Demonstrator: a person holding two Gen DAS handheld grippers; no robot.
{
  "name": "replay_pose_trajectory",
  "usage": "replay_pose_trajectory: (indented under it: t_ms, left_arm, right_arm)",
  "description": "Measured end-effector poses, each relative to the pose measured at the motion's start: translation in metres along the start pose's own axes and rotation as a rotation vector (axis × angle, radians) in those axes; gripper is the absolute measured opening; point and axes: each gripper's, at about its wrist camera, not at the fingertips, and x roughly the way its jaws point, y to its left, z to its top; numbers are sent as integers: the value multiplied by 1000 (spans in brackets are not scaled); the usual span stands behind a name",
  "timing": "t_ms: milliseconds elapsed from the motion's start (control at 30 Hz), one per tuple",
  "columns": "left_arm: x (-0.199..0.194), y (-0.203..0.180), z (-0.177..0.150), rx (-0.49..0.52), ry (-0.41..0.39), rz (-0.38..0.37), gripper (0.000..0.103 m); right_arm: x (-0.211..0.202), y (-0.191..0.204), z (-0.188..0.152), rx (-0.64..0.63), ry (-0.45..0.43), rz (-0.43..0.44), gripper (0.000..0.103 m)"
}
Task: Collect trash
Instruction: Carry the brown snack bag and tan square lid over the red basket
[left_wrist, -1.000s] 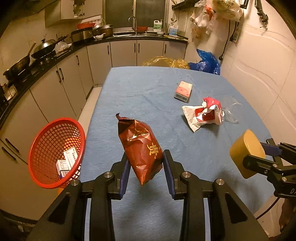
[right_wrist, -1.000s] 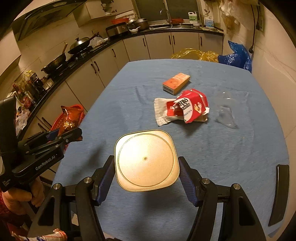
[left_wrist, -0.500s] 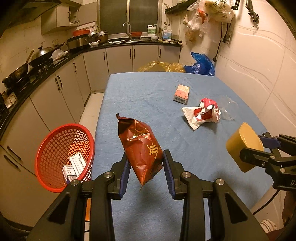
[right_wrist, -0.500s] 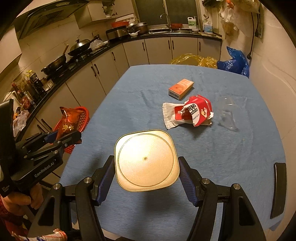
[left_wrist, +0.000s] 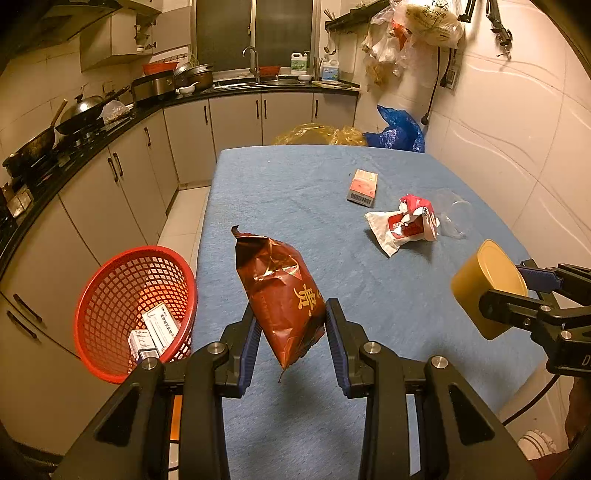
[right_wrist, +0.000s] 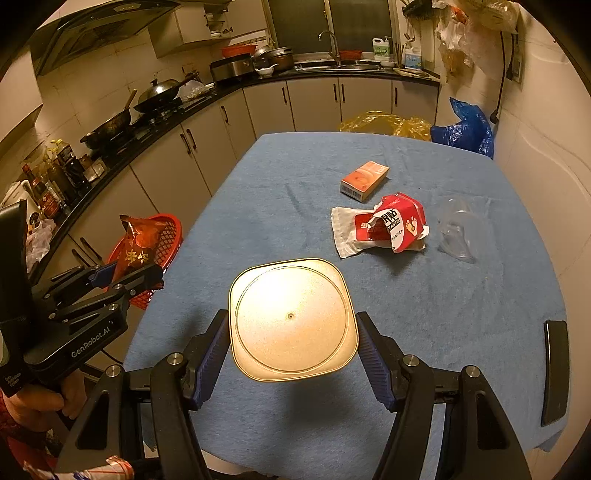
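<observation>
My left gripper is shut on a dark red snack bag and holds it above the blue table's left front edge, right of the red mesh basket. The bag also shows in the right wrist view, in front of the basket. My right gripper is shut on a yellow square tub, held above the table's near end; the tub also shows in the left wrist view. On the table lie an orange box, a torn red and white wrapper and a clear plastic cup.
The basket holds a few small white boxes. A dark flat object lies at the table's right front edge. Kitchen cabinets run along the left, with a narrow floor aisle. Yellow and blue bags sit beyond the table's far end.
Both grippers have drawn back from the table with their loads, so more of the room shows. The basket now sits nearer the left gripper's left finger.
</observation>
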Motion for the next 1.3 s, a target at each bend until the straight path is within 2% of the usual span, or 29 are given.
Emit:
replay_pose_trajectory:
  t_ms: [533, 1300]
  left_arm:
    - [-4, 5, -12, 2, 9, -4, 33]
    - [-5, 4, -14, 23, 6, -9, 33]
  right_arm:
    - [-3, 5, -9, 16, 3, -6, 71]
    - [-5, 6, -11, 43, -5, -10, 71]
